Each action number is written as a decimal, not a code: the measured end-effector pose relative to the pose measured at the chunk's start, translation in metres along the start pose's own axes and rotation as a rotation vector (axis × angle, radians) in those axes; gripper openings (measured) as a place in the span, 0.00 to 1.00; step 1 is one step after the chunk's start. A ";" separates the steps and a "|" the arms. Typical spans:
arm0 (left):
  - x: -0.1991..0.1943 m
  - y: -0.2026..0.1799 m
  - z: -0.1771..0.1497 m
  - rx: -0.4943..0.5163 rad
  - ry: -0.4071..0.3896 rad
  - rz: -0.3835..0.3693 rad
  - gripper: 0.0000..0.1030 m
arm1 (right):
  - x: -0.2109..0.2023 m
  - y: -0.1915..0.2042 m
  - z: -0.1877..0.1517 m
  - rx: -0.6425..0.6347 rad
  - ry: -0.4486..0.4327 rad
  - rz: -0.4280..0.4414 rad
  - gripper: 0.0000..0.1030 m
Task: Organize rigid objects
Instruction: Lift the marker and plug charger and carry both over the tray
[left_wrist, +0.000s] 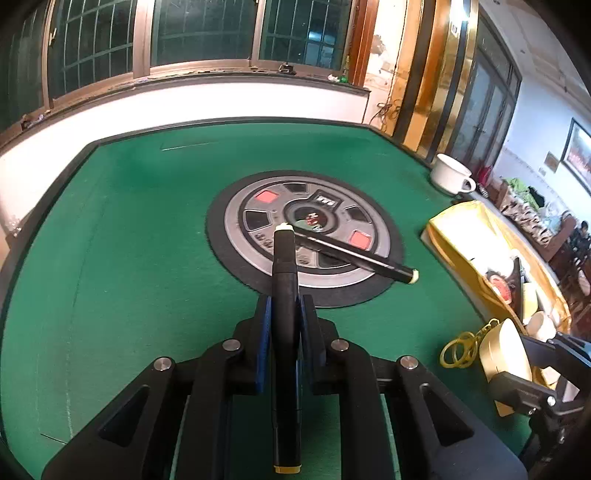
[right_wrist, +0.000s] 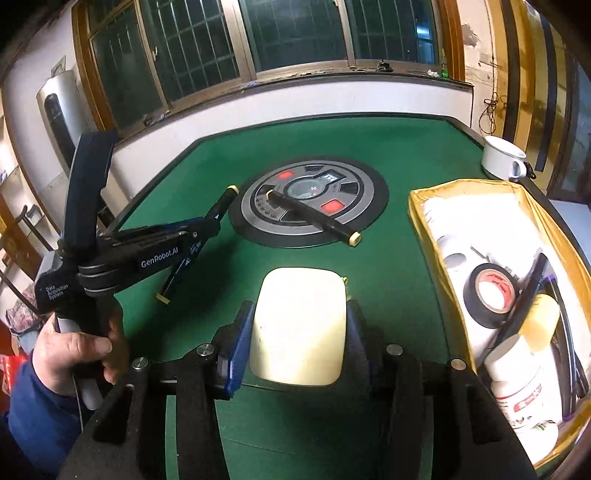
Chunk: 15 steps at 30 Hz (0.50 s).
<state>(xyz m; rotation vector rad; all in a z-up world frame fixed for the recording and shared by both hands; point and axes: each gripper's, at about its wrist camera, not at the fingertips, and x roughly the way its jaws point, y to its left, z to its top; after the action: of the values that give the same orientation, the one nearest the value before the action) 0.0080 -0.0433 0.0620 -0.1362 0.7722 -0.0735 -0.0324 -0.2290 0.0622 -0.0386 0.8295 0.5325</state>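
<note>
My left gripper (left_wrist: 284, 314) is shut on a black marker (left_wrist: 283, 280) with cream end caps, held above the green table; it also shows in the right wrist view (right_wrist: 207, 225). A second black marker (left_wrist: 354, 254) lies across the round centre console (right_wrist: 308, 201). My right gripper (right_wrist: 299, 332) is shut on a cream rounded box (right_wrist: 299, 325), near the table's front. The yellow storage bin (right_wrist: 424, 206) at the right holds a roll of black tape (right_wrist: 491, 291), white bottles and other items.
A white mug (right_wrist: 504, 157) stands at the table's far right corner. Yellow rings on a chain (left_wrist: 460, 349) lie beside the cream box. The table has a raised dark rim (left_wrist: 221, 123). Windows and a white wall lie behind.
</note>
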 end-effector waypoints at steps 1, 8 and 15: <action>-0.002 -0.001 0.000 0.000 -0.004 -0.007 0.12 | -0.004 -0.003 0.000 0.016 -0.005 0.014 0.42; -0.022 -0.037 0.007 0.048 -0.046 -0.068 0.12 | -0.055 -0.029 0.002 0.056 -0.097 -0.005 0.42; -0.028 -0.098 0.018 0.126 -0.028 -0.182 0.12 | -0.108 -0.084 0.002 0.146 -0.180 -0.091 0.42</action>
<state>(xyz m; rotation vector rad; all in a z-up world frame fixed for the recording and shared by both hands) -0.0004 -0.1350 0.1087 -0.0873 0.7241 -0.2920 -0.0519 -0.3482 0.1264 0.1036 0.6854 0.3831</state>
